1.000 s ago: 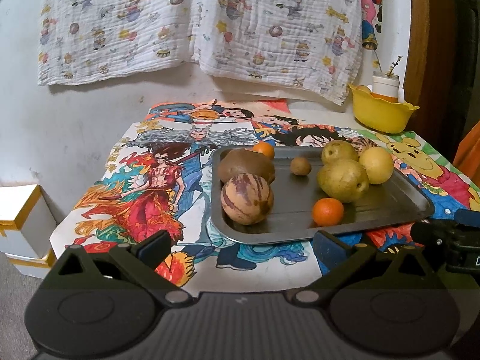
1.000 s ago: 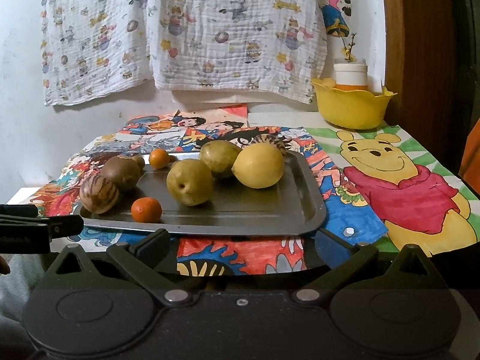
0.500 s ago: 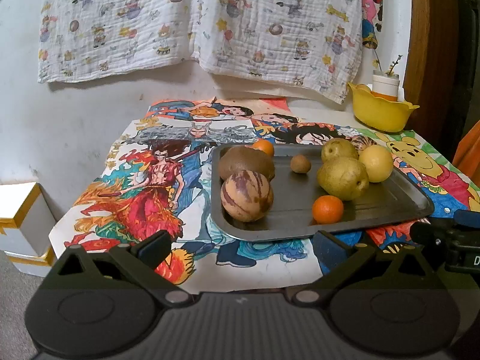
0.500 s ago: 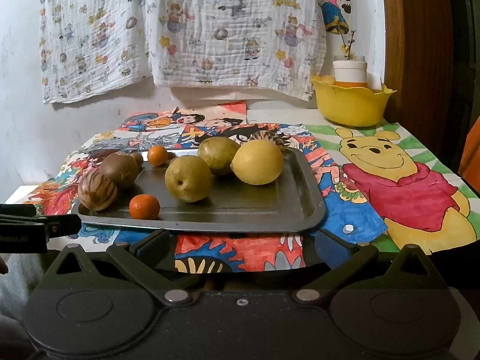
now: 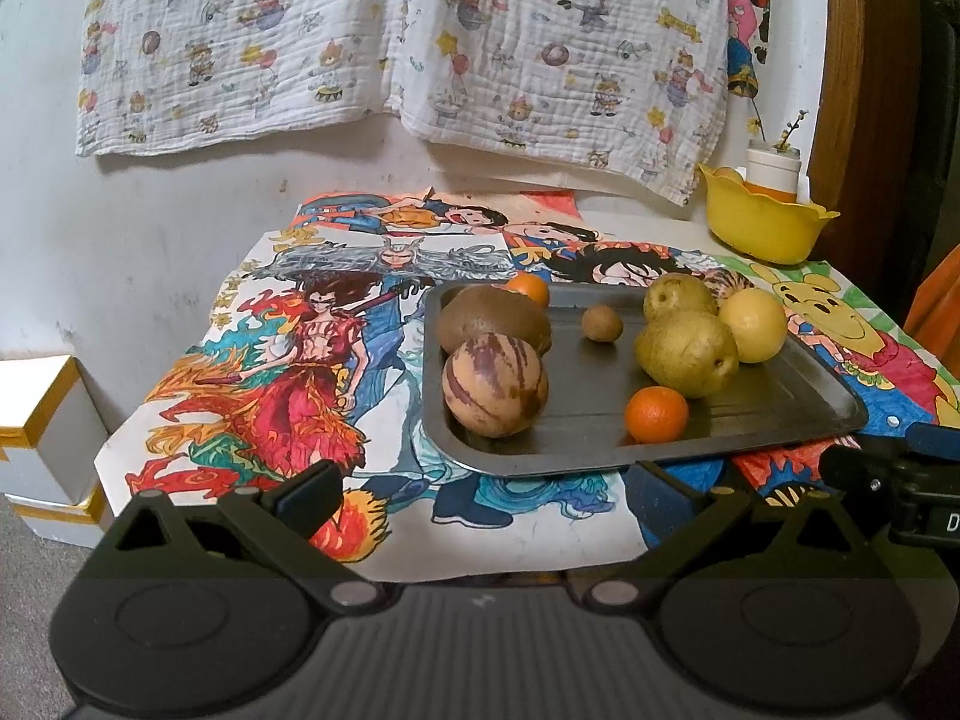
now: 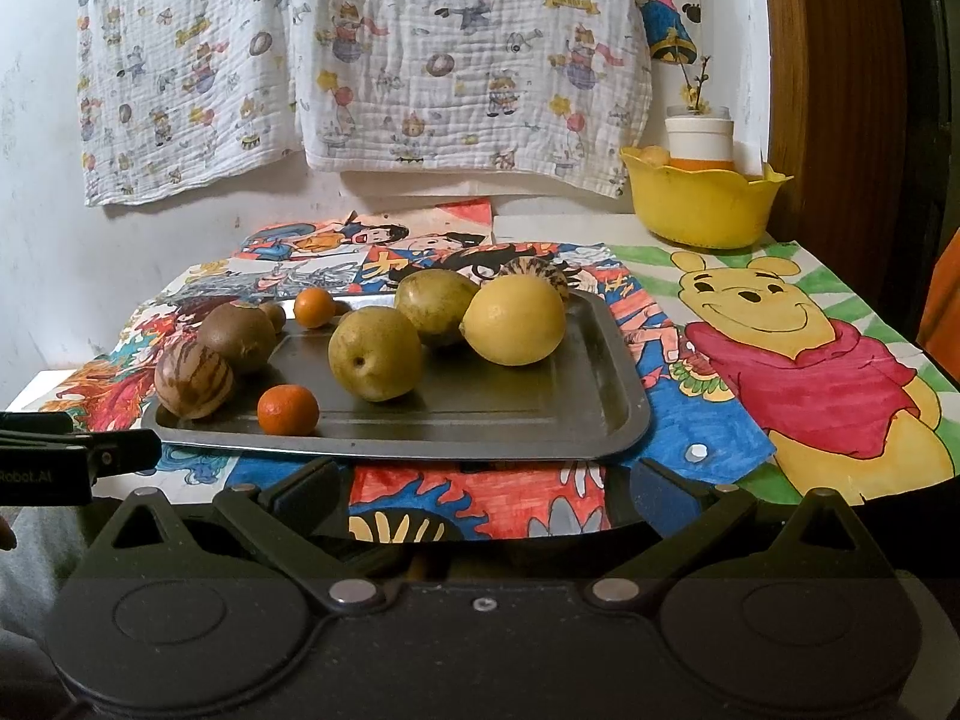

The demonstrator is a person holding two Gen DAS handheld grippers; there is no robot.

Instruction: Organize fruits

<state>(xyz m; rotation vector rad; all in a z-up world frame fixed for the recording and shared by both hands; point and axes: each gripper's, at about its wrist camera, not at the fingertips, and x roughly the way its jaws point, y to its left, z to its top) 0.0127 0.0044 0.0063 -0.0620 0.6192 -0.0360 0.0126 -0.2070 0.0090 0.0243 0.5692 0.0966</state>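
A grey metal tray (image 5: 798, 414) (image 6: 606, 384) on the table holds several fruits: a striped round melon (image 5: 495, 385) (image 6: 193, 379), a brown kiwi (image 5: 492, 319) (image 6: 237, 336), two small oranges (image 5: 656, 414) (image 6: 288, 410), two green pears (image 5: 687, 353) (image 6: 375, 353), a yellow lemon (image 5: 753, 325) (image 6: 515, 320) and a small brown fruit (image 5: 602, 323). Another striped fruit (image 6: 534, 276) lies behind the tray. My left gripper (image 5: 483, 495) is open and empty before the tray's near edge. My right gripper (image 6: 480, 495) is open and empty, also in front of the tray.
A yellow bowl (image 5: 762, 222) (image 6: 702, 204) with a white jar stands at the back right corner. Coloured cartoon drawings (image 5: 288, 396) (image 6: 798, 360) cover the table. A patterned cloth (image 5: 390, 42) hangs on the wall behind. A white box (image 5: 42, 426) stands on the floor, left.
Both grippers have drifted back slightly; the tray and fruits appear a bit lower and farther in view. Nothing was grasped or moved.
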